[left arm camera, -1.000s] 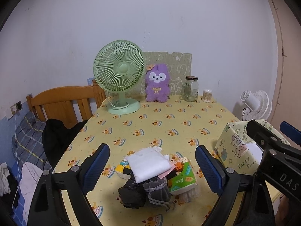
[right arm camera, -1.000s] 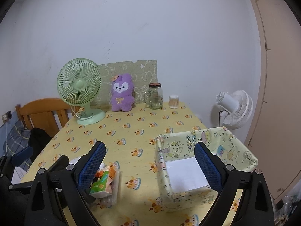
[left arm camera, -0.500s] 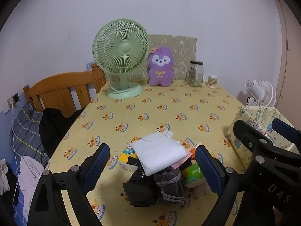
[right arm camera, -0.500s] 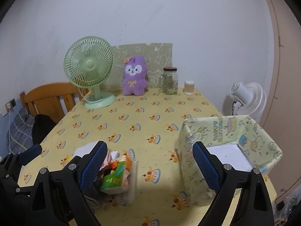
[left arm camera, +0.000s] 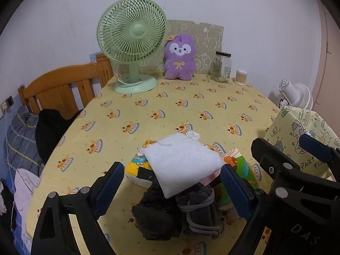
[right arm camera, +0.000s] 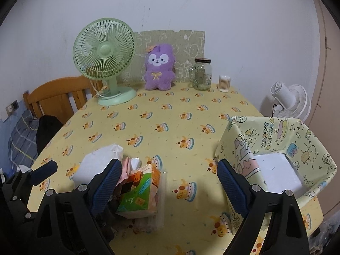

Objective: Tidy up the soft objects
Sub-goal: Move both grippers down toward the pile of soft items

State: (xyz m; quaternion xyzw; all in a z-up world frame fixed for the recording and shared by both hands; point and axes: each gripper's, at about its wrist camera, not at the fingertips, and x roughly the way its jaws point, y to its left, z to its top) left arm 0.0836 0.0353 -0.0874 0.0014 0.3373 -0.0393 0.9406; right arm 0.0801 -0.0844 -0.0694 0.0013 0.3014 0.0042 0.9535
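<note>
A pile of soft things lies on the near part of the yellow tablecloth. On top is a white folded cloth (left arm camera: 182, 161), over a dark grey drawstring pouch (left arm camera: 199, 210), a black bundle (left arm camera: 155, 216), a yellow printed item (left arm camera: 136, 167) and a green tissue pack (left arm camera: 240, 170) (right arm camera: 140, 191). My left gripper (left arm camera: 172, 191) is open, its jaws wide on either side of the pile, above it. My right gripper (right arm camera: 167, 189) is open and empty, between the pile and a patterned box (right arm camera: 276, 155) with a white bottom, at the right.
At the back of the table stand a green fan (left arm camera: 131, 48), a purple plush (left arm camera: 179, 57), a glass jar (left arm camera: 222, 67) and a cotton-swab tub (left arm camera: 241, 77). A wooden bed frame (left arm camera: 61, 87) is at the left, a white fan (right arm camera: 289, 102) beyond the right edge.
Both grippers have moved forward and down toward the table; the pile and the box look larger. Both stayed open.
</note>
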